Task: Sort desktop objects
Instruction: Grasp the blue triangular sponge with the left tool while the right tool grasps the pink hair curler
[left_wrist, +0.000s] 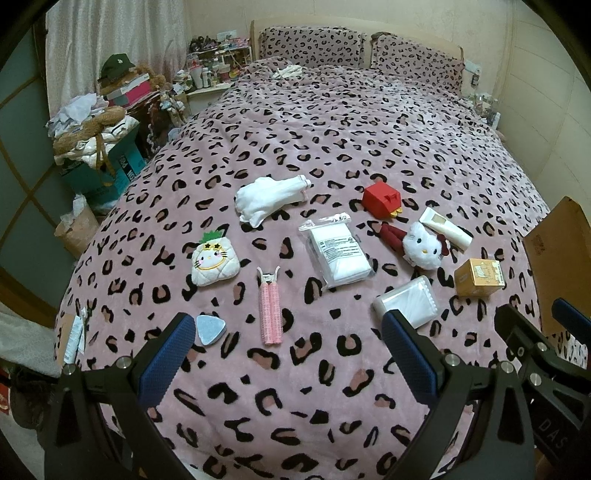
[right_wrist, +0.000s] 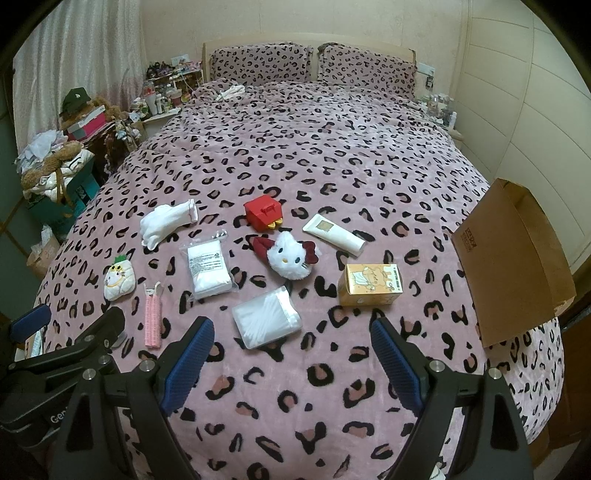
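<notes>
Several small objects lie on a pink leopard-print bedspread (left_wrist: 332, 129): a white glove (left_wrist: 271, 197), a red box (left_wrist: 380, 199), a clear packet of white pads (left_wrist: 338, 251), a Hello Kitty plush (left_wrist: 421, 245), a white tube (left_wrist: 447, 227), a gold box (left_wrist: 480, 277), a cotton-swab case (left_wrist: 406, 301), pink hair rollers (left_wrist: 271, 308), a pineapple-cat pouch (left_wrist: 214, 260) and a grey triangular puff (left_wrist: 209, 328). My left gripper (left_wrist: 288, 354) is open and empty above the near edge. My right gripper (right_wrist: 291, 354) is open and empty, just short of the swab case (right_wrist: 267, 317).
A brown cardboard box (right_wrist: 513, 258) stands at the bed's right edge. Cluttered boxes and bags (left_wrist: 99, 147) stand left of the bed. Two pillows (left_wrist: 362, 48) lie at the headboard. The far half of the bedspread holds only a small white cloth (left_wrist: 290, 70).
</notes>
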